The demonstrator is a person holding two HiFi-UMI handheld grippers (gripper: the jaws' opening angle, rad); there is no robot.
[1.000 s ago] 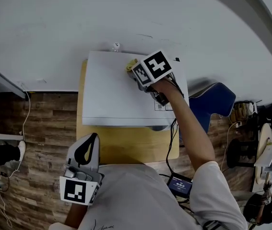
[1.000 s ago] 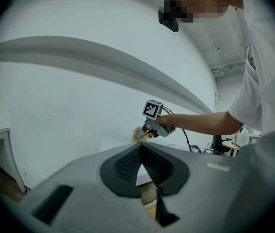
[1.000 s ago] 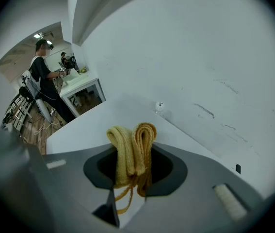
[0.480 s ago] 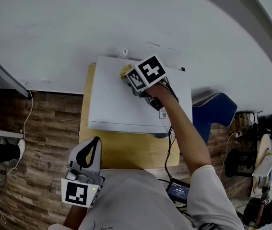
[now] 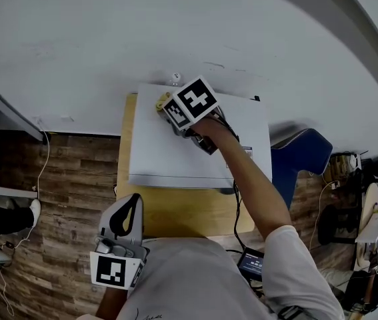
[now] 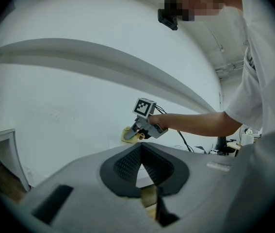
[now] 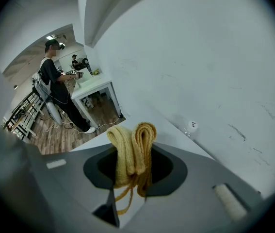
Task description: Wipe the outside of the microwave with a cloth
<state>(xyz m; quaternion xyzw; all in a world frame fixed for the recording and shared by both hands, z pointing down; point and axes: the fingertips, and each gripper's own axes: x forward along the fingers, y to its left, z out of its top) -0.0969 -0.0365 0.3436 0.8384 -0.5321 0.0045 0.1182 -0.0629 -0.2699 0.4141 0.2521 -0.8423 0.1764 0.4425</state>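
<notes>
Right gripper (image 7: 133, 171): jaws clenched on a folded yellow cloth (image 7: 127, 147), pressed to the top of the white microwave (image 5: 169, 152) near its back left corner, close to the wall. Black-and-white marker cube (image 5: 195, 102) on top. Small sticker (image 5: 245, 152) on the microwave, print too small to read. Left gripper (image 5: 133, 200): jaws together, empty, low by the person's torso, above the wooden table (image 5: 175, 209).

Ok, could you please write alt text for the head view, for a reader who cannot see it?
Seen from above, the right gripper holds a yellow cloth on top of the white microwave, near its far edge by the wall. The microwave stands on a wooden table; the left gripper is shut and empty, low near the person's body.
</notes>
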